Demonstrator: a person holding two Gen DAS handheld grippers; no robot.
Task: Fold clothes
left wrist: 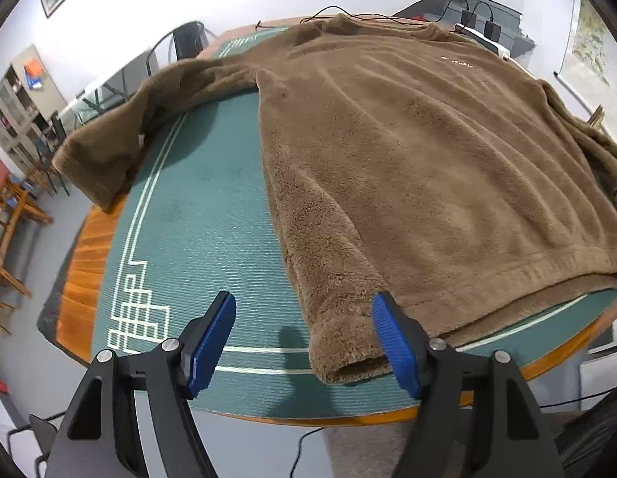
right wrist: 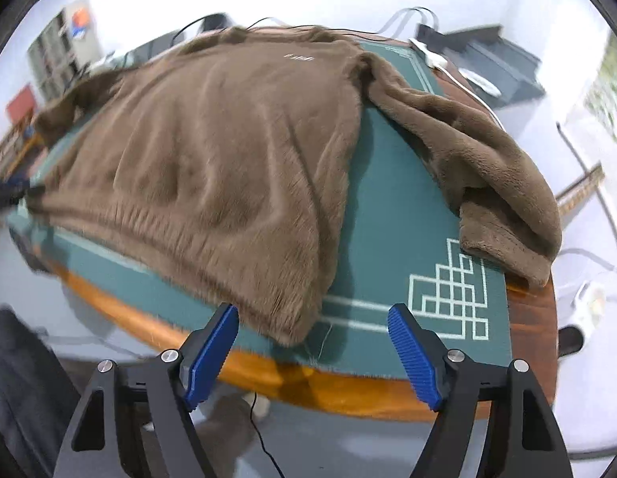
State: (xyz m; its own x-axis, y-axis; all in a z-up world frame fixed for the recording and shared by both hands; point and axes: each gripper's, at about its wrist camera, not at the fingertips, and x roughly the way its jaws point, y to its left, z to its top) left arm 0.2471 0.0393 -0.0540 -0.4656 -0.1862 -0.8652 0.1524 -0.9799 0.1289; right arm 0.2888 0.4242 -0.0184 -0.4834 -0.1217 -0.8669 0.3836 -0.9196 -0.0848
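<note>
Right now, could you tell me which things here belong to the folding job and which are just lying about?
For the job:
brown fleece sweater
green mat
left gripper
right gripper

Lying about:
white power strip
black cables

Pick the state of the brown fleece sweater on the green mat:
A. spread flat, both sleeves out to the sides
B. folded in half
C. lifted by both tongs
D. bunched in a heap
A: the brown fleece sweater lies flat on the green mat, a sleeve out each side, and both tongs, left and right, open and empty.
</note>
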